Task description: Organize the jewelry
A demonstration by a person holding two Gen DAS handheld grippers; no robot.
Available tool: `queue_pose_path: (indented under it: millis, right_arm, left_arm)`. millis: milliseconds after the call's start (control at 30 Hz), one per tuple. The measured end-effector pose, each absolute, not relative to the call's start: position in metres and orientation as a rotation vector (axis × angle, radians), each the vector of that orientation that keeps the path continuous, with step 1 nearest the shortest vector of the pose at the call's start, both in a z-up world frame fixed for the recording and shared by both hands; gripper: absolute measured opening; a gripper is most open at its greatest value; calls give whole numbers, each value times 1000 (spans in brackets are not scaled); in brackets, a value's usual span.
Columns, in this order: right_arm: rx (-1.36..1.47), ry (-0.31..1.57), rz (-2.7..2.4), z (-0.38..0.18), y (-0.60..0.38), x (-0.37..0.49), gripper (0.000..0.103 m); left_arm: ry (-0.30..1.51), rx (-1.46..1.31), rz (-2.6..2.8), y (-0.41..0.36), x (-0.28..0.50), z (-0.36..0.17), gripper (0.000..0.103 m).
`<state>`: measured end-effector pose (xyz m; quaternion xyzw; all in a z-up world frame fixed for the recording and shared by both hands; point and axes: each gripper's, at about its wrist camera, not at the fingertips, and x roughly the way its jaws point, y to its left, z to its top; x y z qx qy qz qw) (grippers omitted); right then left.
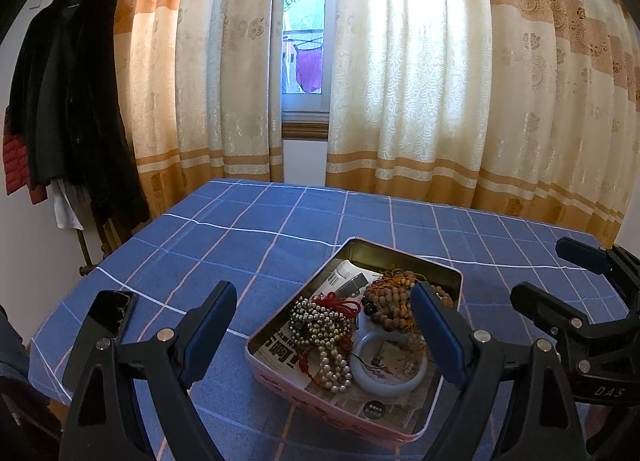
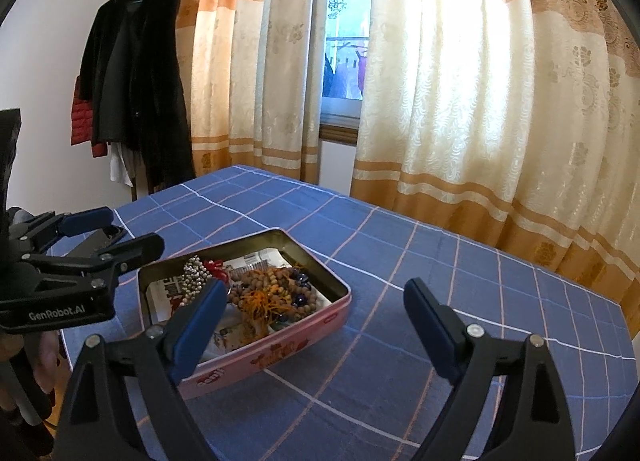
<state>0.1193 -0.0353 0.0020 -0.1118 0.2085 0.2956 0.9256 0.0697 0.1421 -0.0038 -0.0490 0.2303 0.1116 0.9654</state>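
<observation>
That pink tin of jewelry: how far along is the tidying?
The pink tin already holds the pearl strands, wooden bead strands and pale bangle, piled together. Nothing is in hand: the left claw and right claw are both open and empty. No jewelry shows loose on the blue cloth, so only untangling could remain.

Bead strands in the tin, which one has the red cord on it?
The silver-grey pearl strand, on the tin's left side. The brown wooden beads beside it carry orange thread instead.
</observation>
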Motion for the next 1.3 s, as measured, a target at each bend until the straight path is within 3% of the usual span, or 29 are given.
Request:
queue_pose_path:
  millis: [1300]
  right_arm:
    - [-215,387,578,14,-44,123,93]
  left_arm:
    - [444,-78,278,141,68,0,89]
